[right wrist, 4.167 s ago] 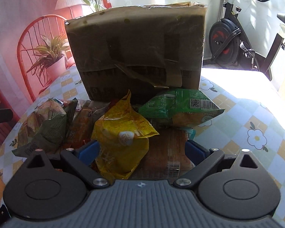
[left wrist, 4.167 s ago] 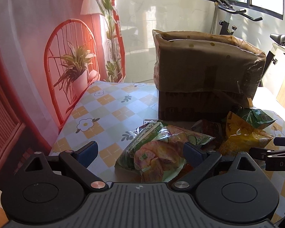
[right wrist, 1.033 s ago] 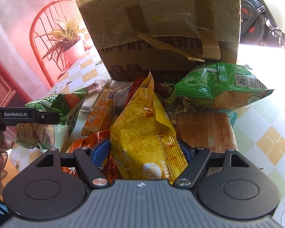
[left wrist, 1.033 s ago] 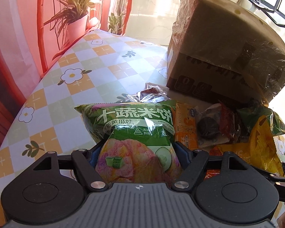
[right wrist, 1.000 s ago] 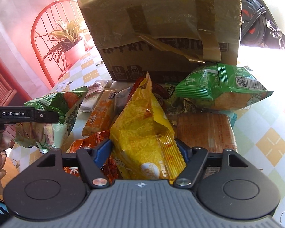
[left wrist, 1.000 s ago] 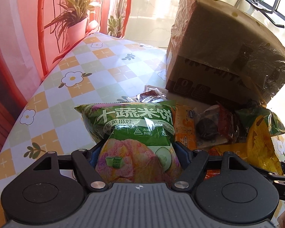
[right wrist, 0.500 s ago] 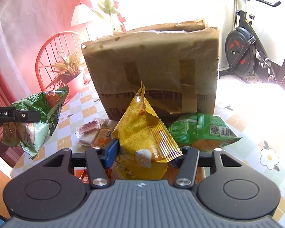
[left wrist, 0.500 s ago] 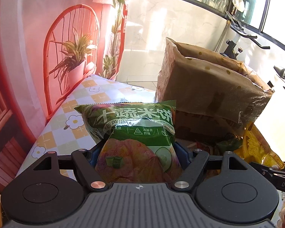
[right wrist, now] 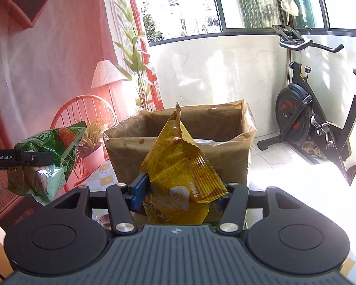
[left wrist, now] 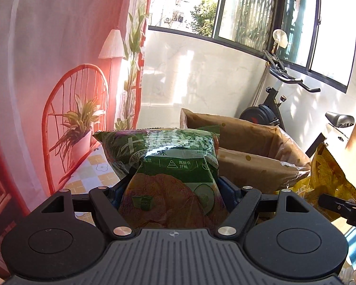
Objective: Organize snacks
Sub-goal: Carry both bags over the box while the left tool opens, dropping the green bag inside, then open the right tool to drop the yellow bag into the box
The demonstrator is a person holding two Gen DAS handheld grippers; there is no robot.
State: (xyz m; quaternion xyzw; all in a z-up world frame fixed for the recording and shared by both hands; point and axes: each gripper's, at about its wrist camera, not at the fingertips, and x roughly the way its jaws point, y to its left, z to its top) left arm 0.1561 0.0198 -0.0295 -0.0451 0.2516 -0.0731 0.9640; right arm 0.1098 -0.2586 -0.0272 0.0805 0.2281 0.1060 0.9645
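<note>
My left gripper (left wrist: 174,187) is shut on a green rice-cracker bag (left wrist: 168,166) and holds it in the air, level with the rim of the open cardboard box (left wrist: 249,147). The same bag (right wrist: 47,156) shows at the left of the right wrist view. My right gripper (right wrist: 180,190) is shut on a yellow snack bag (right wrist: 178,166), held up in front of the box (right wrist: 178,130), whose open top shows a clear plastic lining. The yellow bag (left wrist: 327,178) also shows at the right of the left wrist view.
The box stands on a table with a flower-check cloth (left wrist: 95,173). A red chair with a potted plant (left wrist: 78,128) is at the left. An exercise bike (right wrist: 308,118) stands at the right by the windows. A small wrapped snack (right wrist: 104,220) lies on the table below.
Both grippers have lifted their bags from the pile on the table to box-rim height. The box's open top has come into view.
</note>
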